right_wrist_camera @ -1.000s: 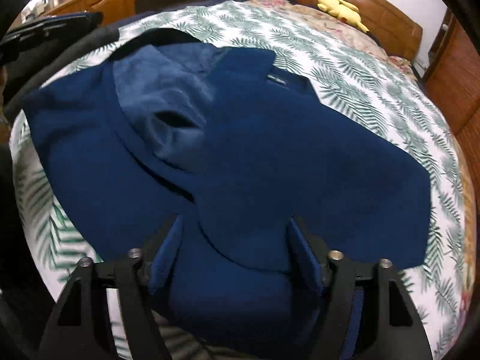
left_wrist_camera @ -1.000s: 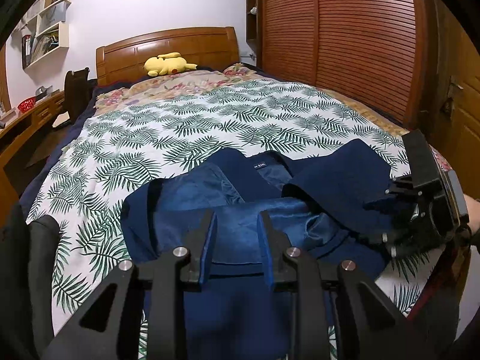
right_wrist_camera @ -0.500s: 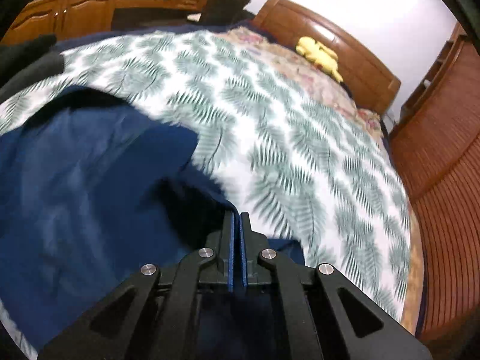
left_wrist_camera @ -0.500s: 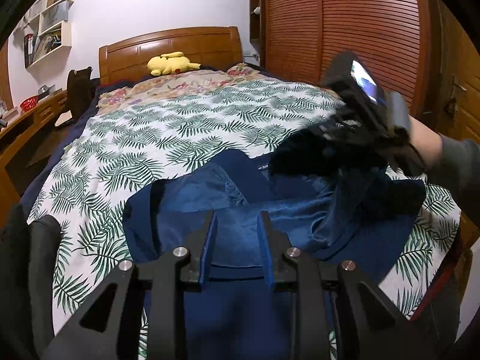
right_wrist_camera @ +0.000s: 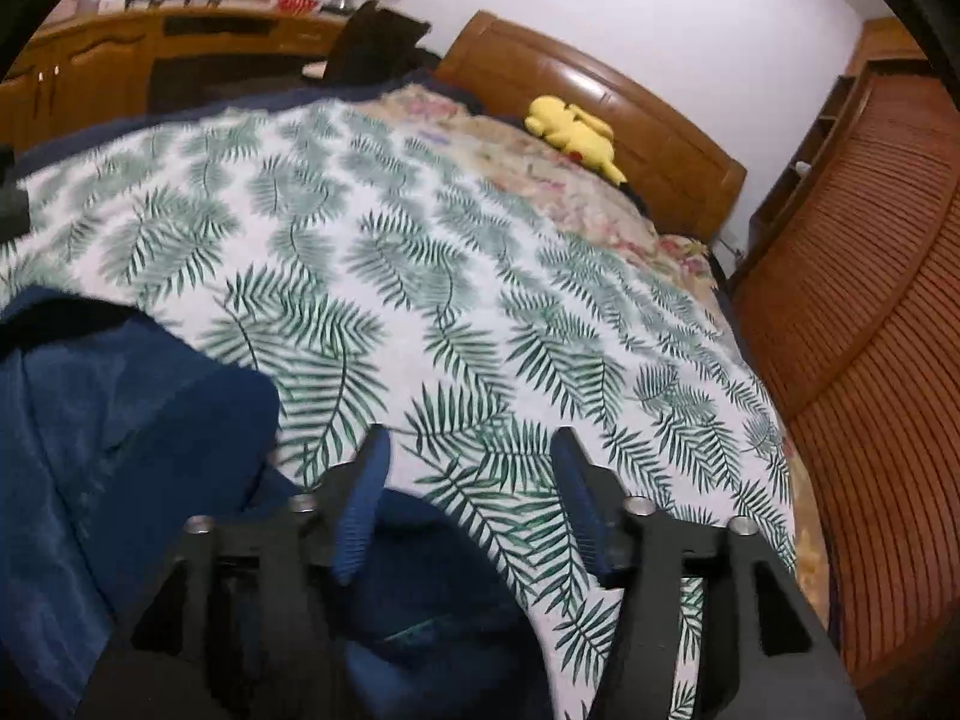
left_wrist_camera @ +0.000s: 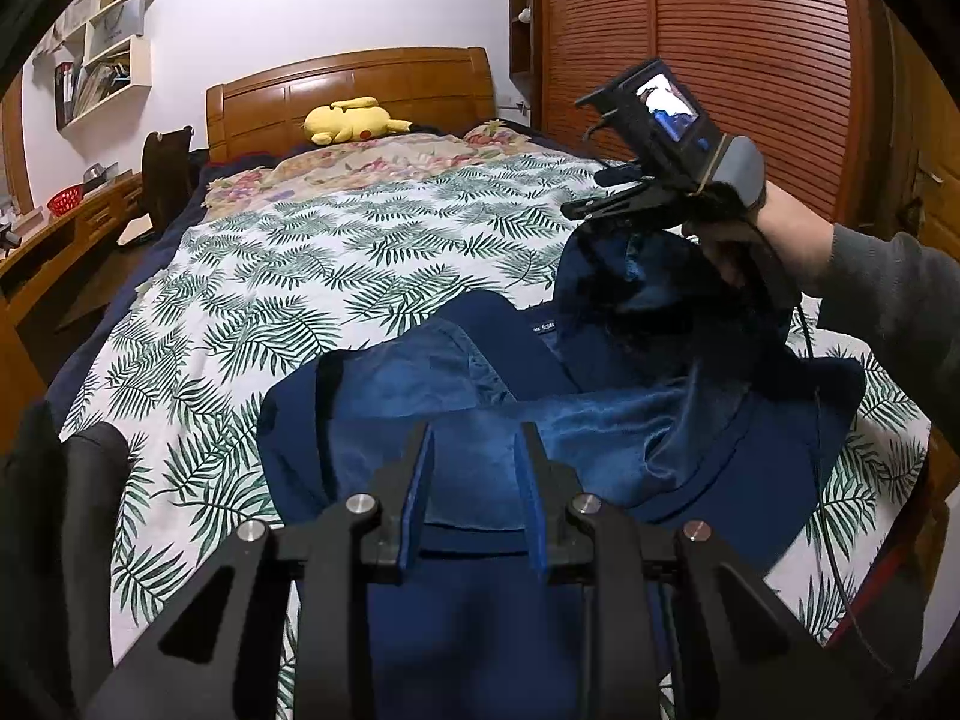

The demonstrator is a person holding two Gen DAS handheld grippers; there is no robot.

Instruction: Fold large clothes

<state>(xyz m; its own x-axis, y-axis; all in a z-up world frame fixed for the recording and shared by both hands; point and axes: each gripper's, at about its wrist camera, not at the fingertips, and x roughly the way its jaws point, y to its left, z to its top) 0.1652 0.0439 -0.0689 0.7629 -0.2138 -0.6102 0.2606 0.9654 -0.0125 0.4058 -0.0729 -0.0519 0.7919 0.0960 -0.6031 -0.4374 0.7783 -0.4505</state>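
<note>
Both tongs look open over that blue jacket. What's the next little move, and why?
Probably lower the right tongs leftward onto the blue jacket's bunched flap and pinch it. They stand open with only bedspread between them, while the jacket lies crumpled, lining showing, unfolded. The left tongs hover open near its hem.

The right gripper (right_wrist_camera: 468,504) has opened since half a second ago, raised above the navy jacket (left_wrist_camera: 540,432).

The navy jacket (left_wrist_camera: 480,408) runs off the lower edge, hem hidden.
</note>
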